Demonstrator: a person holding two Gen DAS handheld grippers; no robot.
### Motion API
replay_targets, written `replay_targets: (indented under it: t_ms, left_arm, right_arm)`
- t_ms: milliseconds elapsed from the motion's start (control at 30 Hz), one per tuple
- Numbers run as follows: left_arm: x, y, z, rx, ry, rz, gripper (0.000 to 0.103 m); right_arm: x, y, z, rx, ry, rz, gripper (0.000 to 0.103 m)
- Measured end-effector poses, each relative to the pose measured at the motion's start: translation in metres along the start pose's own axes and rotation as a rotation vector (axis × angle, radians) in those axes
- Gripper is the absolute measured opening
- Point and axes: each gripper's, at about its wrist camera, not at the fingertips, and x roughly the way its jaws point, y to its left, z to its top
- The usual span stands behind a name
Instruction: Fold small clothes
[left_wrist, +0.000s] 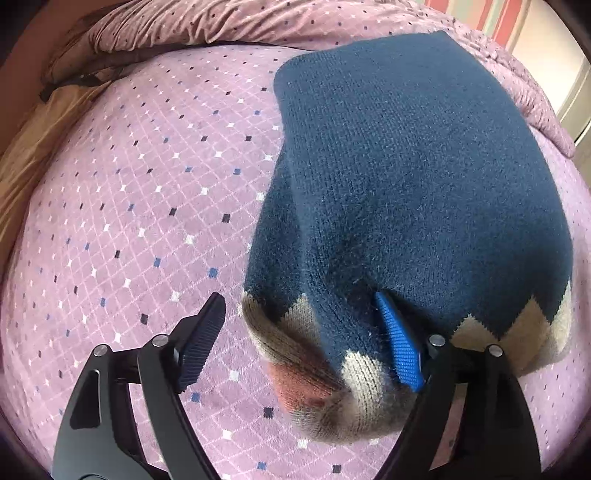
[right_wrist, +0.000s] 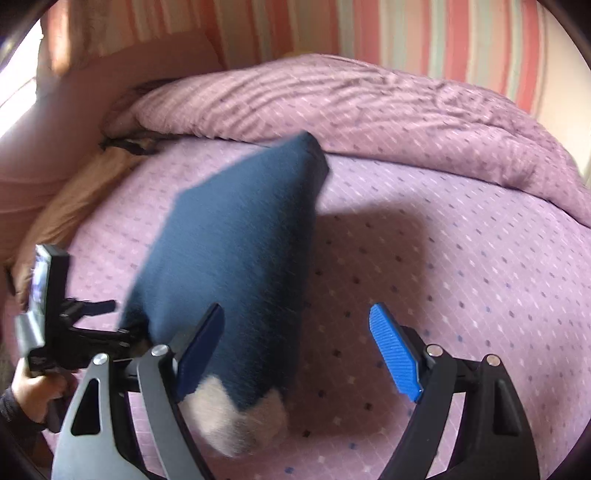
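Sweater (left_wrist: 406, 177), navy knit with beige zigzag hem, lies on the bed (left_wrist: 147, 184) already folded into a narrow bundle; at most a final fold or tidying looks left. Left gripper (left_wrist: 314, 339) spread, hem end between its fingers, blue pad touching the knit without pinching. Right gripper (right_wrist: 310, 354) spread, empty, sweater just inside its left finger

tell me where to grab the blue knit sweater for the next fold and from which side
Probably the near patterned hem of the blue knit sweater, at its rolled tan corner. Come from above on the near side: that bunched edge stands off the purple bedspread, and the left gripper already straddles it, open.
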Motion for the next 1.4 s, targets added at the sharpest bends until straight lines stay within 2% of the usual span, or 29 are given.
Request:
replay_targets:
  t_ms: [33,67,100,133,200,300,467,633,767,833,933,1033,1200,1233,1267,1400]
  left_arm:
    - [-0.001,-0.002,0.001,0.010,-0.001,0.006,0.082]
    - [-0.001,-0.003,0.001,0.013,0.000,0.008,0.082]
    - [-0.001,-0.003,0.001,0.013,0.002,0.008,0.082]
    - [-0.001,-0.002,0.002,0.011,0.006,0.005,0.081]
    - [-0.001,-0.002,0.003,0.011,0.011,0.000,0.082]
    - [0.000,-0.002,0.003,0.015,0.013,0.002,0.082]
    - [0.002,-0.003,0.006,0.017,0.012,-0.019,0.085]
    - [0.006,-0.007,0.009,0.020,0.000,-0.019,0.087]
    - [0.010,-0.002,0.010,-0.007,0.001,-0.018,0.096]
    - [0.010,-0.001,0.012,-0.007,0.001,-0.016,0.097]
    - [0.006,-0.003,0.013,0.003,-0.007,-0.010,0.097]
    - [-0.004,-0.003,0.014,-0.001,-0.018,-0.018,0.100]
    - [-0.025,-0.006,0.012,0.037,-0.038,-0.001,0.100]
    - [-0.029,-0.004,0.010,0.034,-0.042,-0.003,0.100]
    - [-0.034,-0.002,0.008,0.023,-0.043,-0.007,0.100]
    - [-0.054,0.013,-0.007,-0.059,-0.050,-0.018,0.100]
  right_arm:
    - [0.002,0.005,0.003,-0.026,0.007,0.016,0.077]
    - [0.006,0.011,0.007,-0.054,0.014,0.028,0.061]
    - [0.009,0.016,0.010,-0.080,0.023,0.037,0.053]
    - [0.016,0.022,0.015,-0.108,0.034,0.044,0.050]
    - [0.024,0.029,0.022,-0.139,0.032,0.053,0.050]
    - [0.051,0.036,0.031,-0.163,0.089,0.054,0.049]
    - [0.096,0.029,0.018,-0.175,0.175,-0.021,0.055]
    - [0.115,0.023,0.008,-0.174,0.185,-0.056,0.060]
    - [0.122,0.014,0.010,-0.136,0.196,-0.031,0.064]
    - [0.122,0.014,0.011,-0.143,0.198,-0.034,0.064]
    - [0.113,0.013,0.015,-0.116,0.180,-0.018,0.066]
    - [0.092,0.007,0.015,-0.061,0.141,0.001,0.085]
    - [0.050,0.010,0.000,-0.071,0.096,-0.015,0.087]
    - [0.043,0.011,-0.006,-0.068,0.091,-0.027,0.090]
    - [0.037,0.011,-0.011,-0.063,0.088,-0.039,0.094]
    - [0.021,0.022,-0.035,-0.068,0.049,-0.055,0.094]
